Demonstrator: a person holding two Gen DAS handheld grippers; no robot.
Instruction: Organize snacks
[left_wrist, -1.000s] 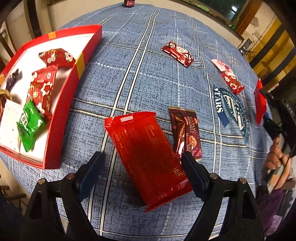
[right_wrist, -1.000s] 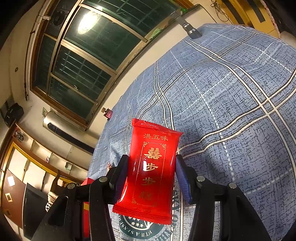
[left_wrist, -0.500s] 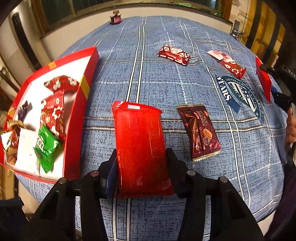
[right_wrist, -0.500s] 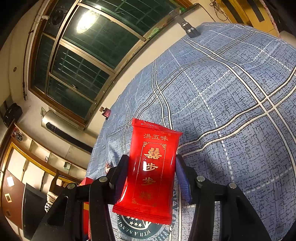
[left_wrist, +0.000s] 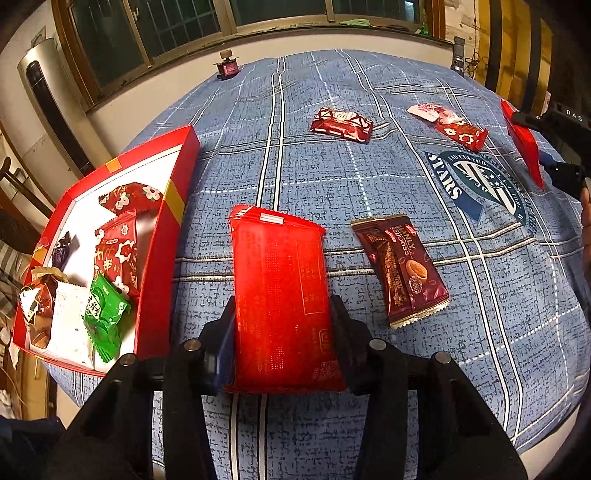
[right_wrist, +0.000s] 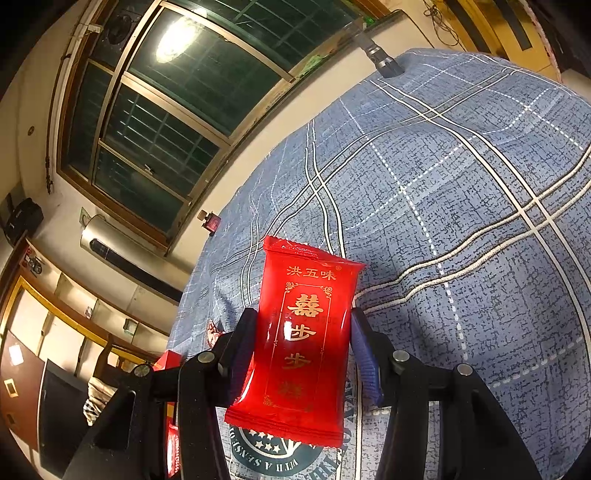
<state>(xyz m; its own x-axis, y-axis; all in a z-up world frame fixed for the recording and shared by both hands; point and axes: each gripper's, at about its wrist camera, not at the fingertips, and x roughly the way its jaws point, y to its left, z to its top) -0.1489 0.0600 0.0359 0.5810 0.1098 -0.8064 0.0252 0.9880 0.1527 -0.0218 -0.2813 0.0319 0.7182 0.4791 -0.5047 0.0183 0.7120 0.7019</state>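
A large red snack packet (left_wrist: 277, 258) sits lengthwise between the fingers of my left gripper (left_wrist: 283, 317). Its jaws are closing, and both pads press on the packet's long sides, low over the blue plaid tablecloth (left_wrist: 332, 177). To the left lies the open red box (left_wrist: 162, 236), which holds a green packet (left_wrist: 105, 314), a red flowered packet (left_wrist: 118, 251) and several others. My right gripper (right_wrist: 303, 321) is shut on a red packet with gold characters (right_wrist: 303, 369), held up off the cloth. In the left wrist view that packet (left_wrist: 524, 147) shows edge-on at the far right.
Loose on the cloth are a brown cookie packet (left_wrist: 400, 269) right of the left gripper, a dark red packet (left_wrist: 341, 123) farther back, and a pink packet (left_wrist: 430, 110) beside a small red one (left_wrist: 461, 134). A "STARS" emblem (left_wrist: 480, 181) marks the cloth.
The left jaws went from wide apart around the slanted red packet to closed on its sides, and the packet now lines up with the fingers. The right gripper stayed still.
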